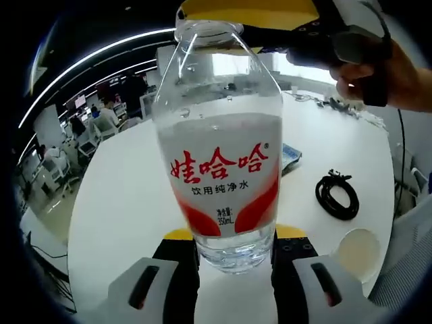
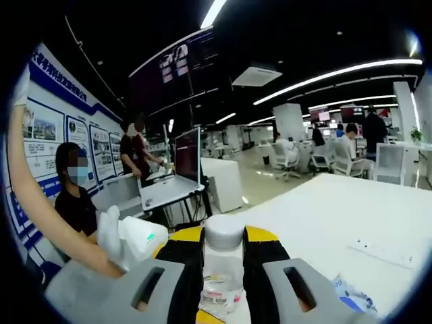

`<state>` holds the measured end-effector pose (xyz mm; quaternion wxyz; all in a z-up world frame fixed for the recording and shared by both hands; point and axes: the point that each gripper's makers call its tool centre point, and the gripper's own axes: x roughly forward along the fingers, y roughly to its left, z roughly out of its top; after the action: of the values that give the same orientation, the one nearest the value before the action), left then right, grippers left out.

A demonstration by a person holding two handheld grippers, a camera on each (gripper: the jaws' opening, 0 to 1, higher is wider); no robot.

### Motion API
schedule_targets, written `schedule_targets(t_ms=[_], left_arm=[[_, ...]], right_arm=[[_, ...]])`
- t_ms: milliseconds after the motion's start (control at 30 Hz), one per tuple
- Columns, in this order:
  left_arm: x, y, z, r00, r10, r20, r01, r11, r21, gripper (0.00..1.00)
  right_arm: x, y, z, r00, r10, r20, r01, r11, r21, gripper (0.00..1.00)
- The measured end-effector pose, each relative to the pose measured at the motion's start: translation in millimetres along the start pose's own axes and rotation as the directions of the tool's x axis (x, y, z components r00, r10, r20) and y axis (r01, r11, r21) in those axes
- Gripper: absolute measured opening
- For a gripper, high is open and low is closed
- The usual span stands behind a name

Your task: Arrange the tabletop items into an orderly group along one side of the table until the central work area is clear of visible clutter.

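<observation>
A clear water bottle (image 1: 219, 135) with a red and white label stands upright over the white round table (image 1: 115, 196). My left gripper (image 1: 235, 239) is shut on its base, with yellow-black pads pressed to both sides. My right gripper (image 1: 270, 20), held by a hand (image 1: 391, 71), comes in from above and closes around the bottle's top. In the right gripper view, my right gripper (image 2: 224, 237) is shut on the white cap (image 2: 224, 231), and the bottle's body (image 2: 217, 290) drops away below between the pads.
A coiled black cable (image 1: 336, 196) and a round beige disc (image 1: 359, 251) lie on the table's right part. A blue packet (image 1: 291, 156) lies behind the bottle, with loose cables (image 1: 334, 103) farther off. A white power strip (image 2: 385, 254) rests on the tabletop. People stand by a laptop (image 2: 185, 162).
</observation>
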<state>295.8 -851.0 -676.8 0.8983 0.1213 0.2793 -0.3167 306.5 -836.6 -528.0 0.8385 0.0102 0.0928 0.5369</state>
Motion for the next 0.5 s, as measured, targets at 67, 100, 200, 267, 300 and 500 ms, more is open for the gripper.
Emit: schedule_targets(t_ms=[67, 100, 200, 267, 300, 500], left_arm=[[-1, 4.7, -3.1, 1.0, 0.009, 0.0, -0.009, 1.0, -0.017, 0.38], [-1, 7.1, -4.7, 1.0, 0.013, -0.002, -0.013, 1.0, -0.023, 0.38], [-2, 17.0, -9.7, 0.999, 0.036, -0.001, -0.036, 0.999, -0.035, 0.38], [-1, 22.7, -11.7, 0.999, 0.047, -0.004, -0.047, 0.998, -0.043, 0.38], [-1, 24.6, -12.4, 0.999, 0.05, -0.004, -0.05, 0.998, -0.046, 0.38], [8, 41.0, -19.3, 0.995, 0.097, -0.02, -0.099, 0.99, -0.096, 0.38]], right_arm=[[7, 4, -1.4, 0.999, 0.035, -0.008, -0.035, 0.999, -0.019, 0.17], [12, 7, -2.7, 0.998, 0.067, -0.013, -0.067, 0.997, -0.025, 0.17], [21, 3, -5.0, 0.996, 0.085, -0.024, -0.086, 0.996, -0.038, 0.17], [28, 2, -6.8, 0.994, 0.099, -0.037, -0.101, 0.994, -0.053, 0.17], [31, 1, -7.9, 0.993, 0.109, -0.041, -0.111, 0.992, -0.059, 0.17], [51, -4, -15.7, 0.984, 0.168, -0.066, -0.174, 0.98, -0.095, 0.17]])
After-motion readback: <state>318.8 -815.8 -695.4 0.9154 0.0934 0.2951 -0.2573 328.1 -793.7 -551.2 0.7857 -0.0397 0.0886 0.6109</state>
